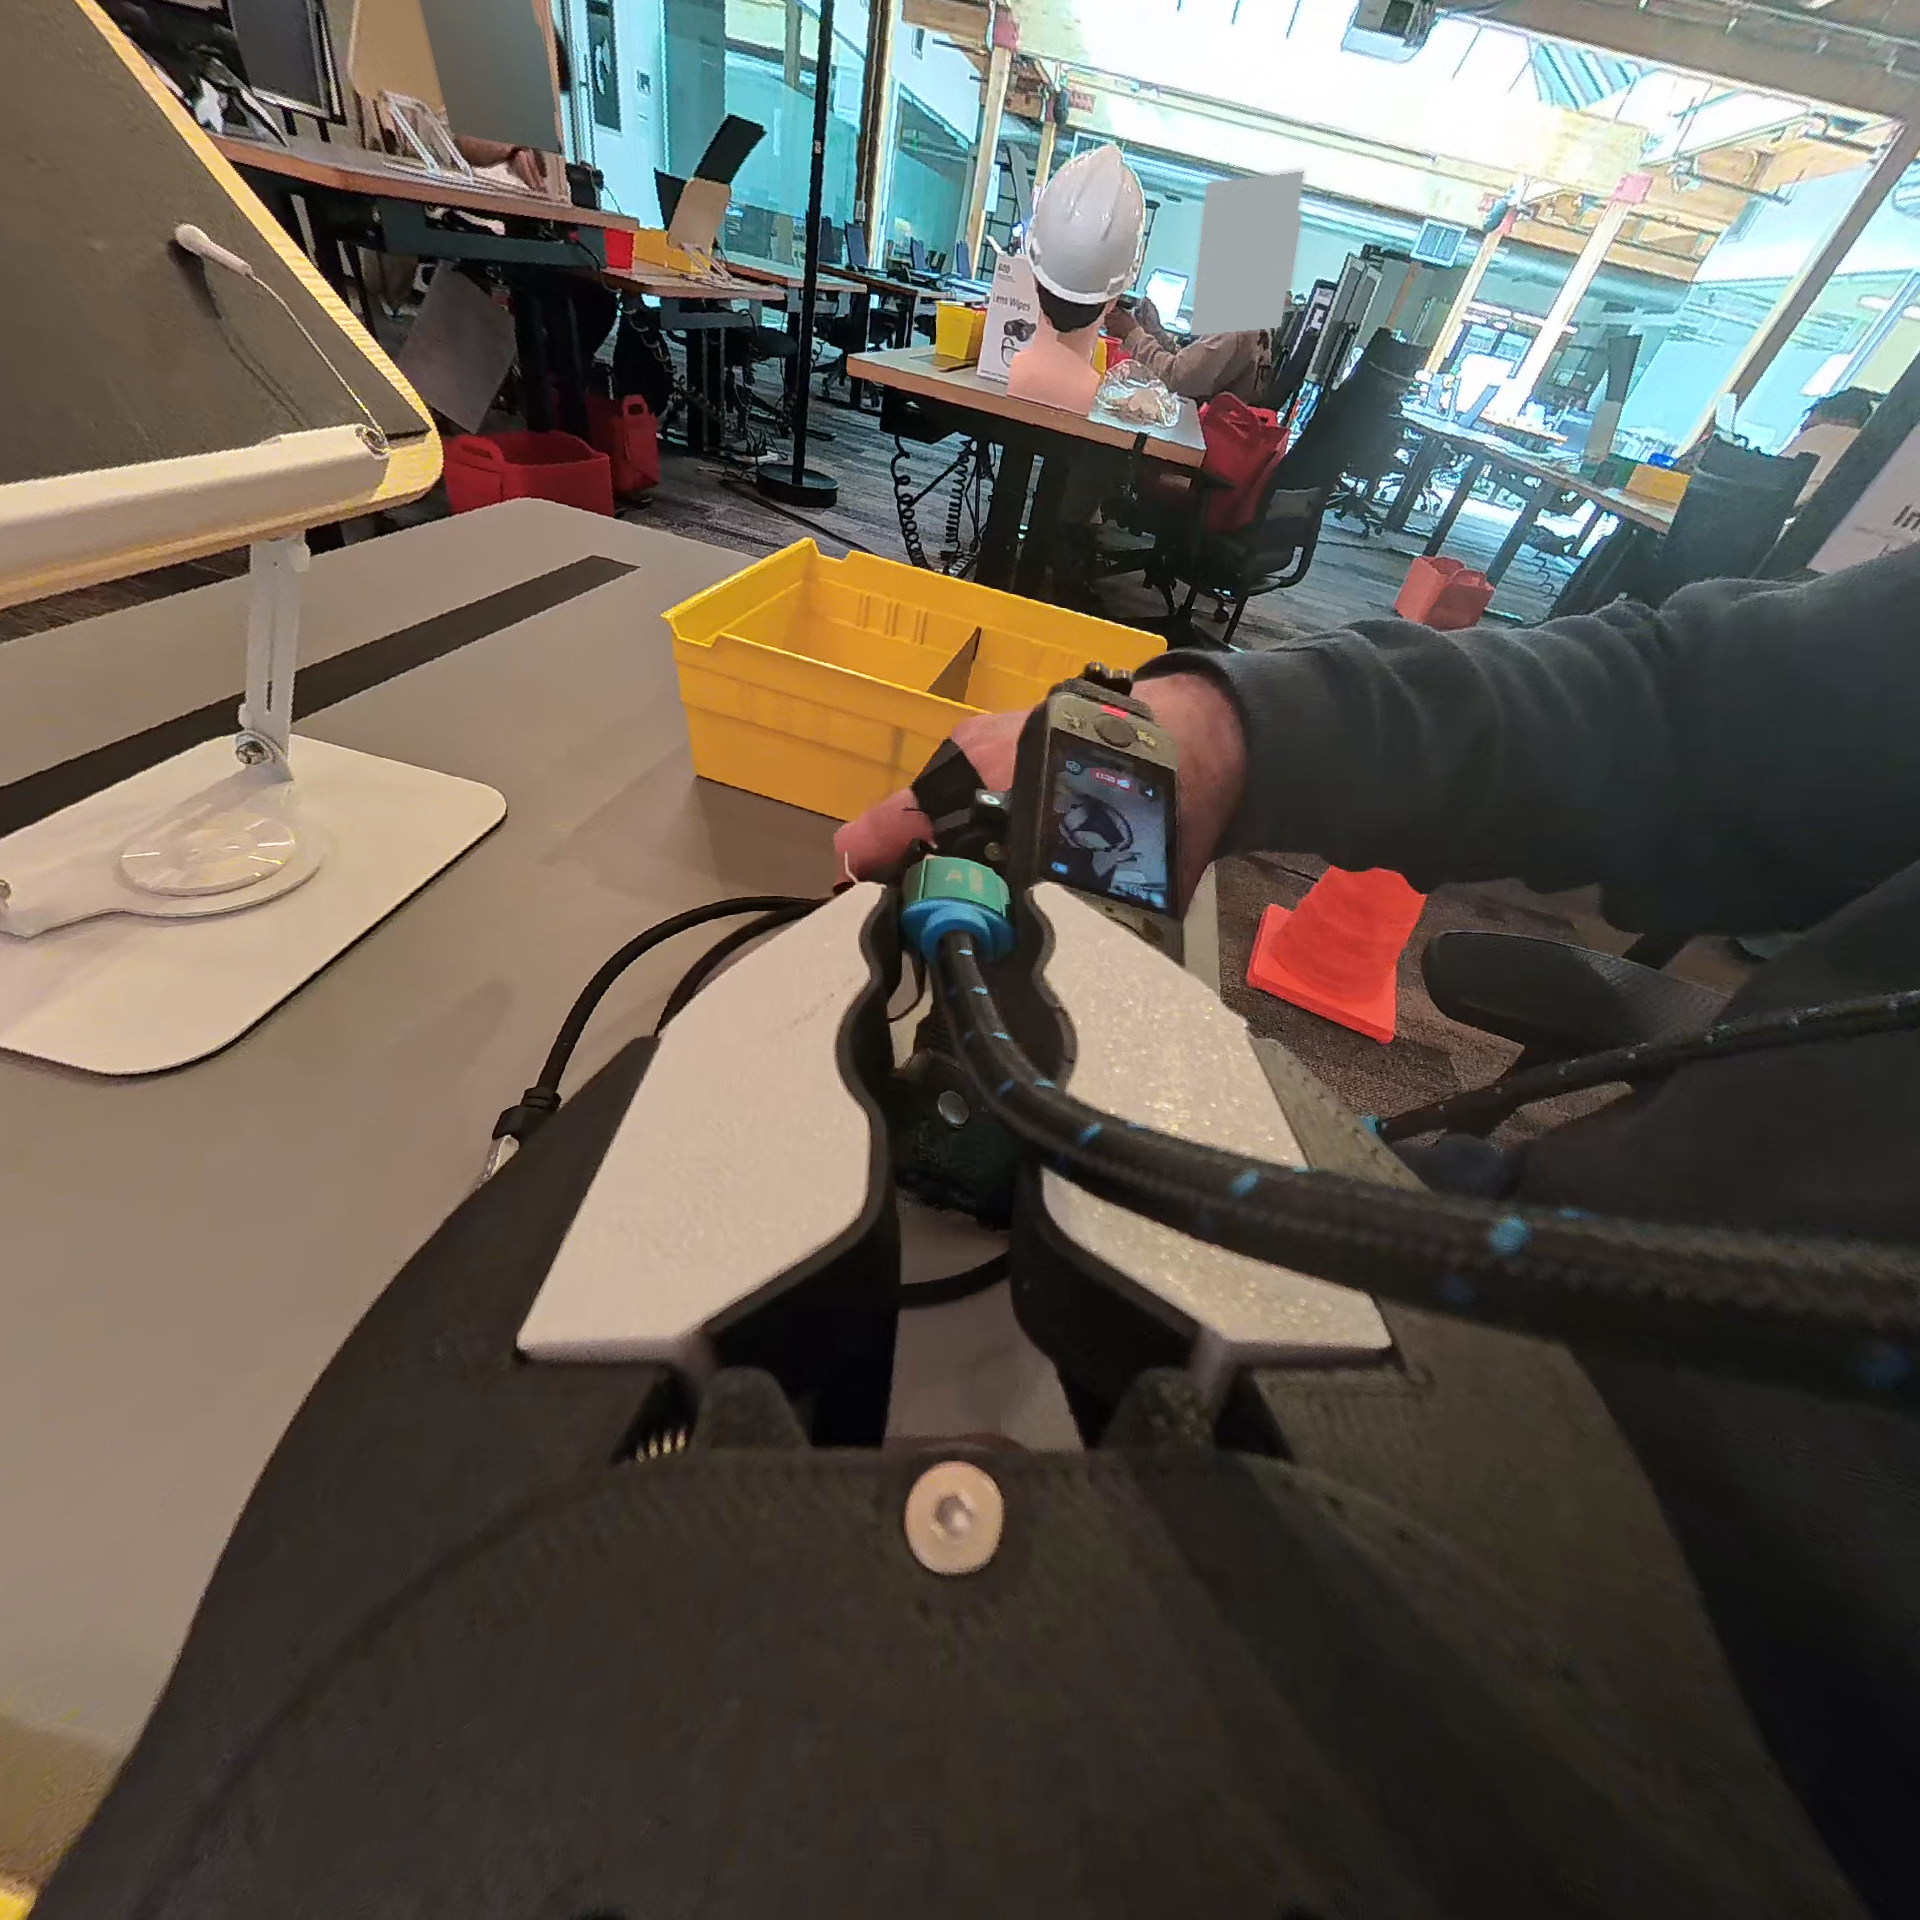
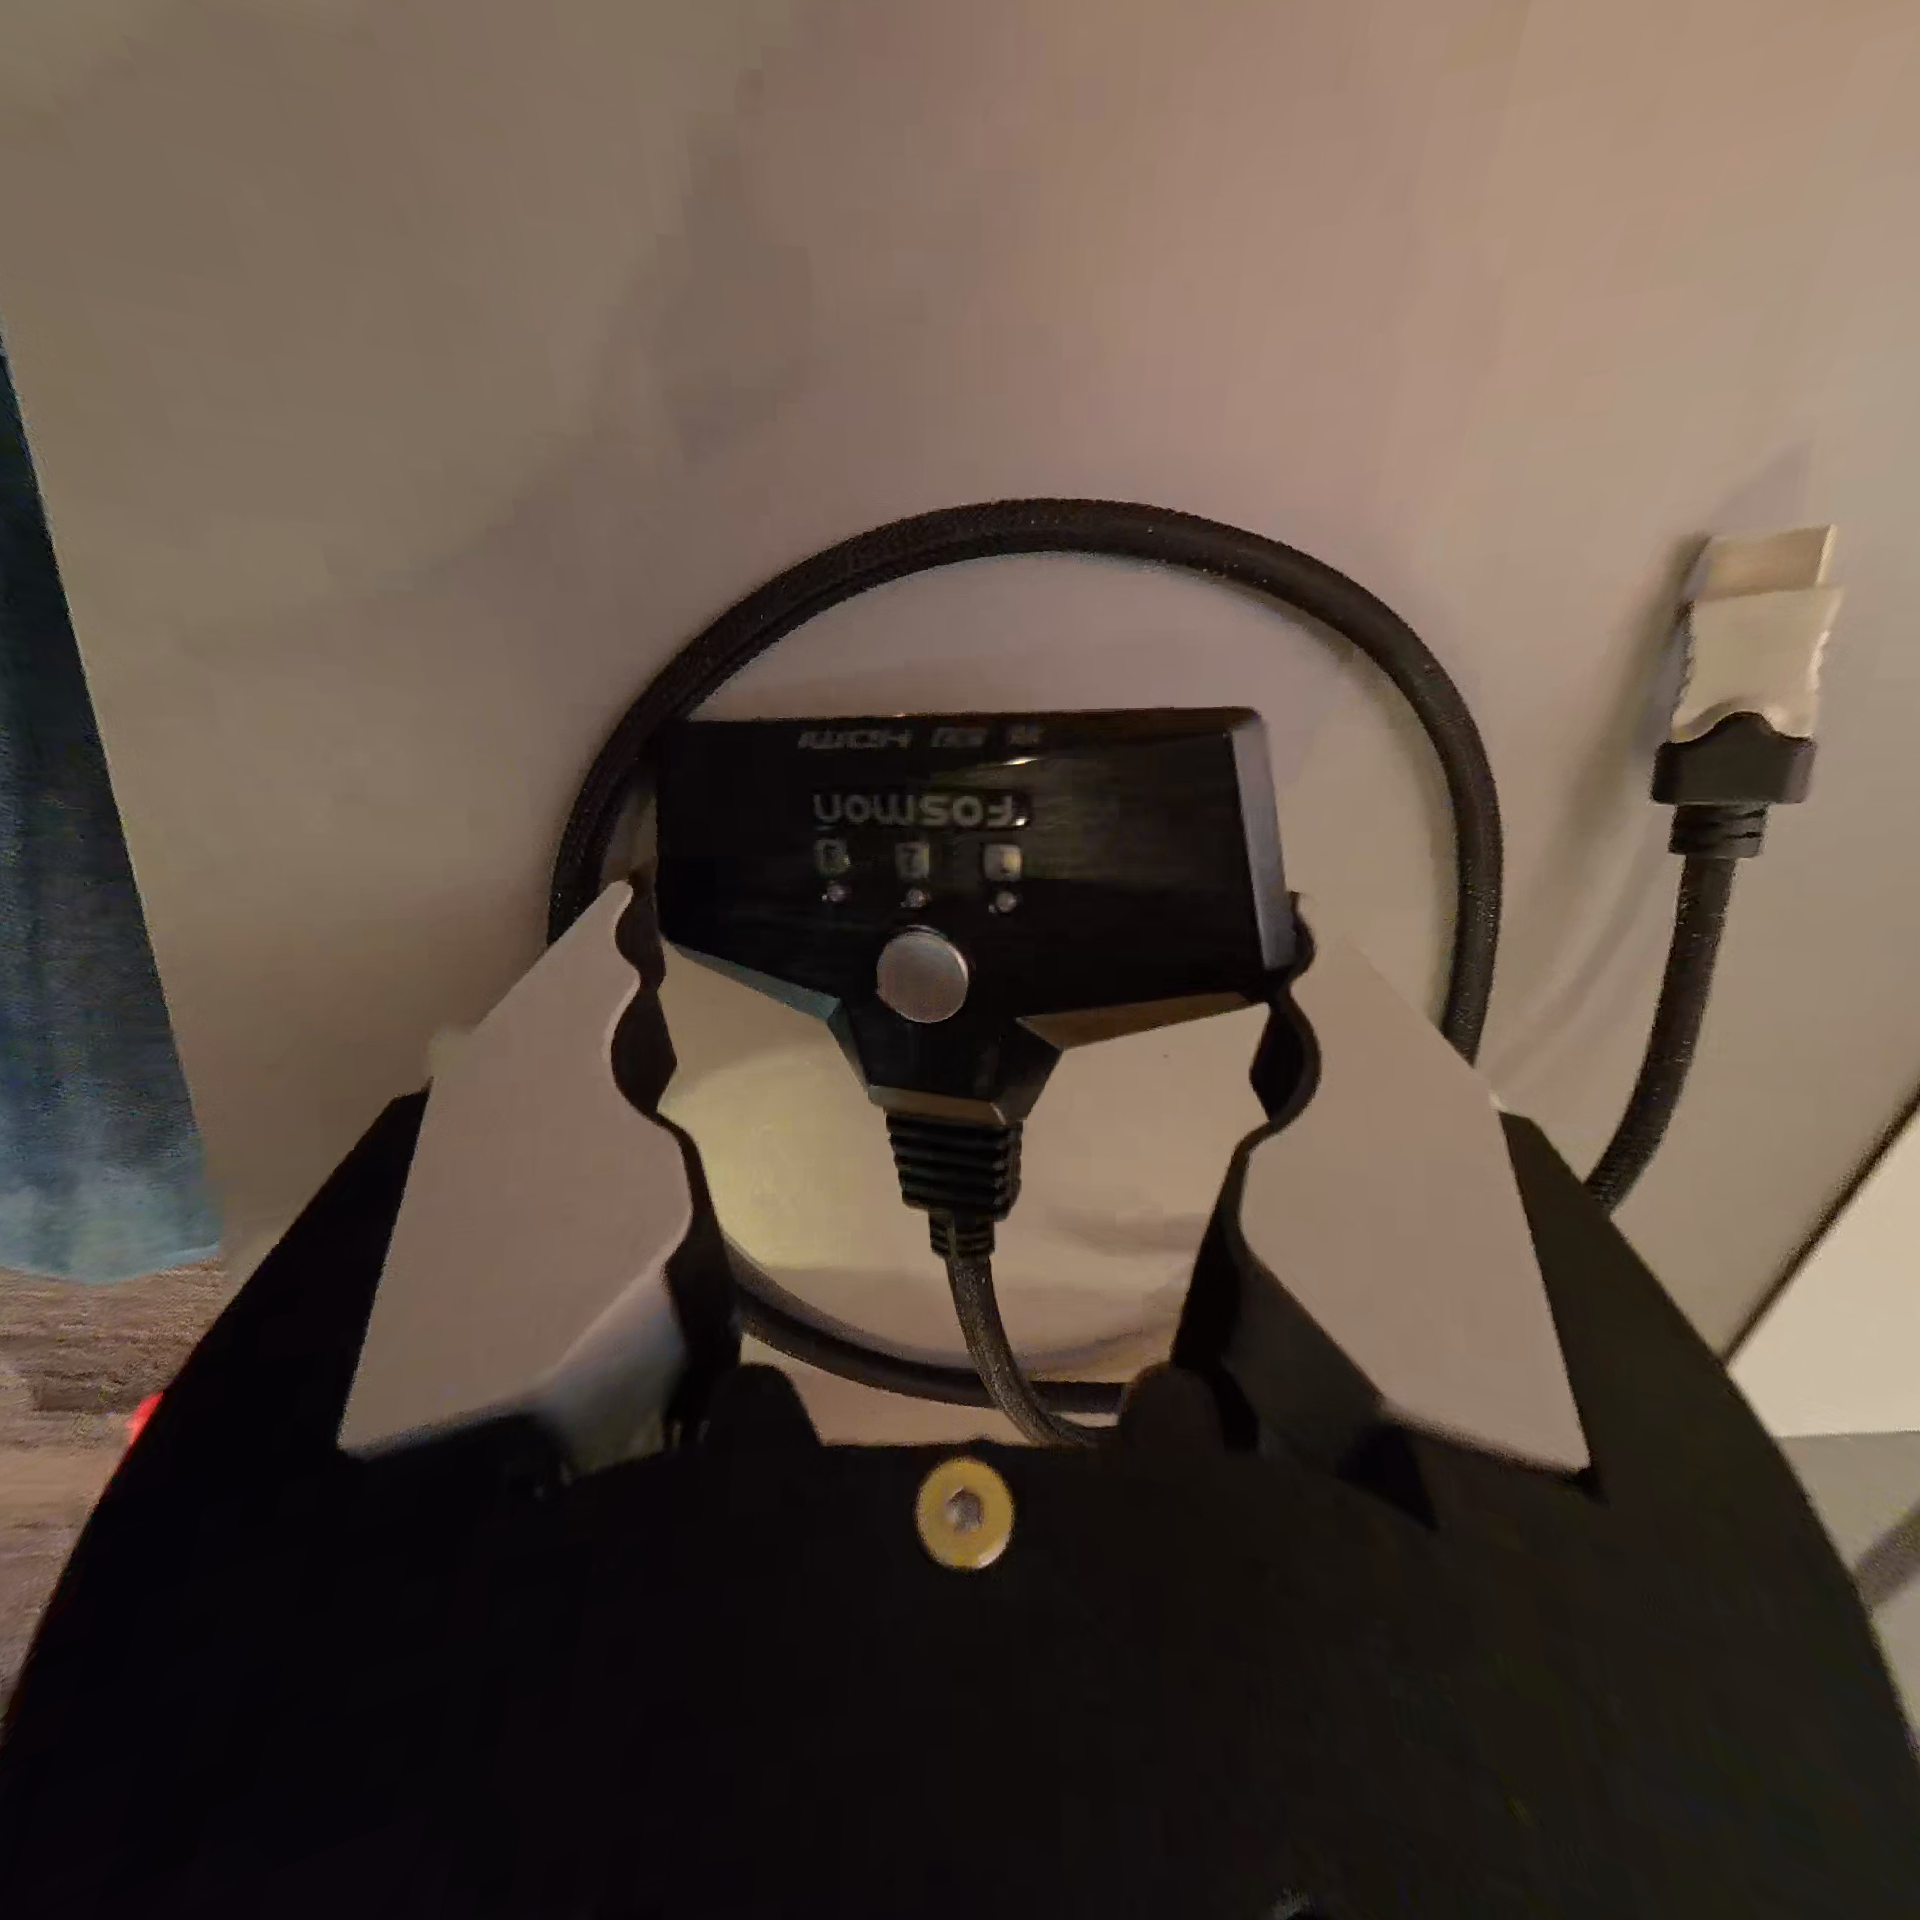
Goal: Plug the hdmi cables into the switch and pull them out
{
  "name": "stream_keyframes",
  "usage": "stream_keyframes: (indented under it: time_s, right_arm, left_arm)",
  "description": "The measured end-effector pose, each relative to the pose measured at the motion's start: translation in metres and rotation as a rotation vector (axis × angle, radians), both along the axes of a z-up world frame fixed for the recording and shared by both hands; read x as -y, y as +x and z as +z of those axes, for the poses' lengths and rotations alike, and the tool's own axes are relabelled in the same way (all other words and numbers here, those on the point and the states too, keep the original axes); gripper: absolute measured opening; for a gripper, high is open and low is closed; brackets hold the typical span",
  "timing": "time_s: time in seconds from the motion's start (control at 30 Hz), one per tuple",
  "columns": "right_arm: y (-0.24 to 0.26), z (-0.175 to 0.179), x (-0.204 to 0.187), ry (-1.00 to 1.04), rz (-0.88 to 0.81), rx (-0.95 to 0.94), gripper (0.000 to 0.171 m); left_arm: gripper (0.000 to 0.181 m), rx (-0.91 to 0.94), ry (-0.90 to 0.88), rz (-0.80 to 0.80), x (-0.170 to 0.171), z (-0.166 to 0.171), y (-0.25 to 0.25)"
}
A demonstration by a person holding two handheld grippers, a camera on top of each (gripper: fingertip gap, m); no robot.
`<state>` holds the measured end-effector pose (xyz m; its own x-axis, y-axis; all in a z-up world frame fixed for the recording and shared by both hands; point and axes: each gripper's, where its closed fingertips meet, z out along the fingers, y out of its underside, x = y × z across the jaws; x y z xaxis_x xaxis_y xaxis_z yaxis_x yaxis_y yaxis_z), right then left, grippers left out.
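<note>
In the left wrist view my left gripper [image 1: 956, 906] is shut on the plug end of a black braided HDMI cable [image 1: 1247, 1174] with blue flecks and a blue and green collar [image 1: 954, 902]. The cable trails off right over the right finger. Just beyond it a hand holds the right gripper, seen from behind by its camera screen [image 1: 1112, 821]. In the right wrist view my right gripper [image 2: 966, 920] is shut on the sides of the black HDMI switch [image 2: 956, 821] on the grey table. The switch's own lead [image 2: 1455, 748] loops behind it to a loose taped plug [image 2: 1756, 665]. The switch's ports are hidden.
A yellow divided bin [image 1: 831, 675] stands behind the grippers. A white tilted stand with a flat base [image 1: 312, 883] is at left. An orange cone [image 1: 1340, 956] and a chair are on the floor past the table's right edge. The left gripper is farther from the flat base [image 1: 312, 883], some 40 cm, than the right, some 25 cm.
</note>
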<state>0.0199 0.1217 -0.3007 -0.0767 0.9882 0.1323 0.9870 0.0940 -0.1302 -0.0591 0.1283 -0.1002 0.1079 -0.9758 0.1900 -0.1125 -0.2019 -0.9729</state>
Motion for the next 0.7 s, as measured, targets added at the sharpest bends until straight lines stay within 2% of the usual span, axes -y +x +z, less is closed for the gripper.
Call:
stream_keyframes:
  time_s: [0.17,0.57,0.7]
  right_arm:
    - [-0.0014,0.0014,-0.0010,0.016,-0.026,-0.034,0.111]
    - [-0.0069,0.0077,-0.0032,-0.061,-0.109,-0.275,0.108]
    - [-0.0053,0.0051,-0.0043,-0.049,-0.108,-0.267,0.107]
  left_arm:
    - [0.020,-0.002,-0.003,-0.004,0.0008,-0.0014,0.0014]
    - [0.020,-0.006,-0.007,-0.002,-0.0001,-0.0038,0.0025]
    - [0.020,-0.004,-0.008,-0.001,-0.0005,-0.0034,0.0024]
